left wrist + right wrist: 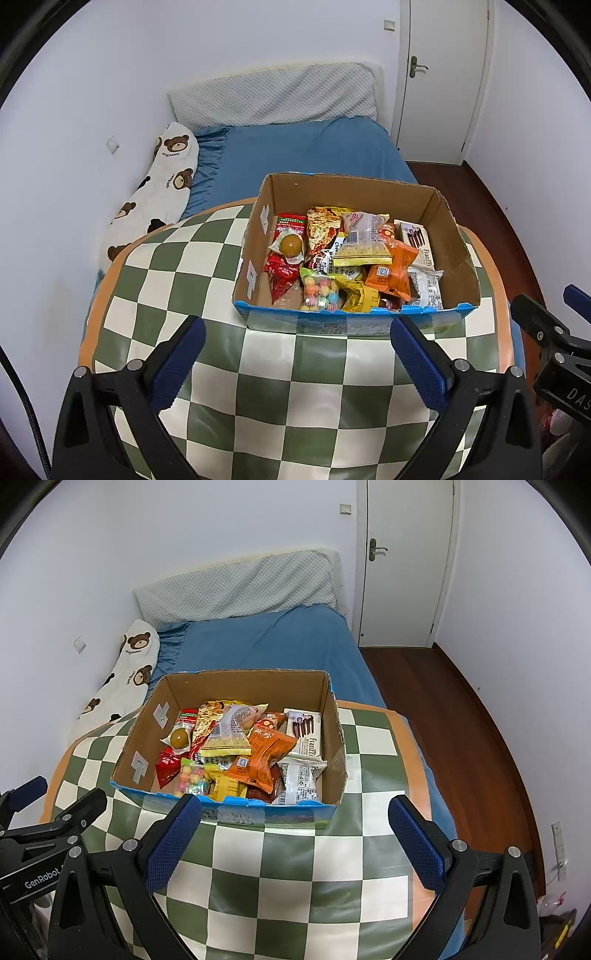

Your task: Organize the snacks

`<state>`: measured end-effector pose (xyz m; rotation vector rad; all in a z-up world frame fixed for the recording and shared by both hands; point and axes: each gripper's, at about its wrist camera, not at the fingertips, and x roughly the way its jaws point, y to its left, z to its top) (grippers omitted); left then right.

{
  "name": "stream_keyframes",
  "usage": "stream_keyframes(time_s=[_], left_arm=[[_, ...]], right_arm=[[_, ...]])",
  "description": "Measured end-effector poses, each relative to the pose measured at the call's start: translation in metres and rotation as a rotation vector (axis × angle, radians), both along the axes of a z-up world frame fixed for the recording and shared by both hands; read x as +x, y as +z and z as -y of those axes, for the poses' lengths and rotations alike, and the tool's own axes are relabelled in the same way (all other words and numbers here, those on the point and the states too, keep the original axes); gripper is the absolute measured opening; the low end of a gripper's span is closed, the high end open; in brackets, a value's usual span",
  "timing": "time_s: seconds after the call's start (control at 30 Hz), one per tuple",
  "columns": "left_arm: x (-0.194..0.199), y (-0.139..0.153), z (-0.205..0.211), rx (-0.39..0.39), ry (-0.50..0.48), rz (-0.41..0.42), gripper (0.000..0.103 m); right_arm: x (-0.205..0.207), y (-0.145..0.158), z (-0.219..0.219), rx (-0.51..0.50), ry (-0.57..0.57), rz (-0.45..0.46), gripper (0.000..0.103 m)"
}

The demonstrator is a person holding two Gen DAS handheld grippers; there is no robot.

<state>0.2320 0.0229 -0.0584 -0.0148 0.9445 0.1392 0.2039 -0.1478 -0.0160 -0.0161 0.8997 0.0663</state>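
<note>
An open cardboard box (456, 236) stands on a green and cream checkered table (317, 387). It holds several snack packs: an orange pack (391, 273), a white Franzzi pack (417, 240), a candy-ball bag (319, 293), a packed egg (290, 244) and a red pack (280, 277). My left gripper (297, 354) is open and empty, just in front of the box. My right gripper (295, 834) is open and empty, in front of the same box (334, 716). The orange pack (264, 757) and the Franzzi pack (306, 734) show there too.
A bed with a blue sheet (295, 151) lies behind the table, with a bear-print pillow (159, 192) at its left. A white door (439, 74) and wooden floor (461, 720) are at the right. The right gripper shows at the left wrist view's right edge (554, 332).
</note>
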Motion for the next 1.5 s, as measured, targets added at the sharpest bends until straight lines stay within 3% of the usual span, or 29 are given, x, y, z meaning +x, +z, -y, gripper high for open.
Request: stream_keyframes(time_s=[1.5], left_arm=[[-0.0011,0.0058,0.0040,0.007,-0.017,0.018,0.103]], right_arm=[[-0.0013,0.0028,0.0032,0.007,0.001,0.006,0.103]])
